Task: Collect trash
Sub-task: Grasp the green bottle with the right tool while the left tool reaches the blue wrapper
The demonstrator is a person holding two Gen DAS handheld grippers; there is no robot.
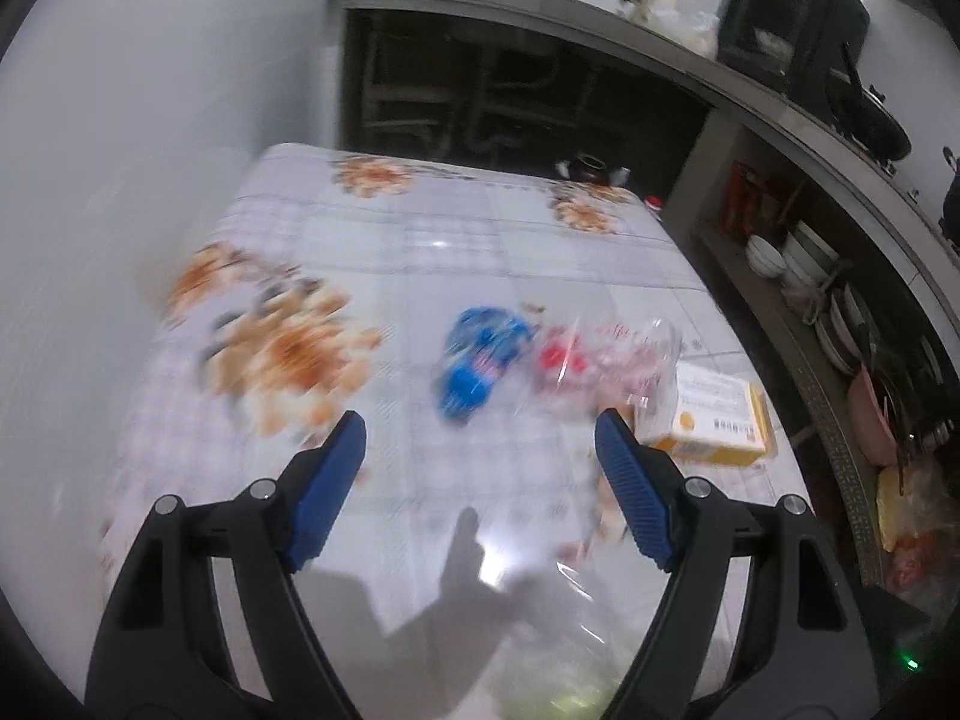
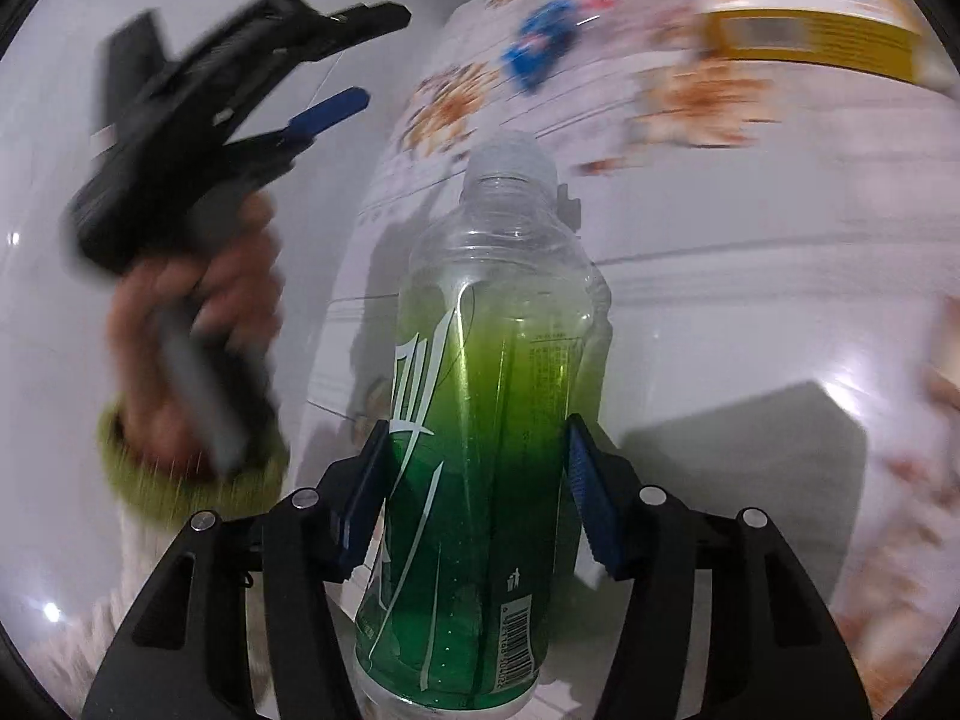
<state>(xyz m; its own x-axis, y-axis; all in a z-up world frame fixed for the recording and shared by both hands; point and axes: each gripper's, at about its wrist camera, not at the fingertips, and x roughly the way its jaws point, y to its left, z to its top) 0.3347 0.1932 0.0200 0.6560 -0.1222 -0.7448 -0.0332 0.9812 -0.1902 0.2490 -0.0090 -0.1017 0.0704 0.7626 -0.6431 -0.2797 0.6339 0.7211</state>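
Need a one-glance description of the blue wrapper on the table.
Start at the table with the floral cloth. Near its middle lies a row of litter: blue wrapper, clear bag with red print, yellow box. The wrapper is the leftmost and the only blue piece.

A: Left gripper (image 1: pixel 480 438) state?
B: Jaws wide apart, nothing between the blue pads (image 1: pixel 327 492). Angled down. A hand (image 2: pixel 198 324) grips its handle; green cuff at the wrist.
A: Right gripper (image 2: pixel 477 468)?
B: Also pitched down. Pads sit against both sides of the bottle (image 2: pixel 480 420), near its lower half, clamped on it.
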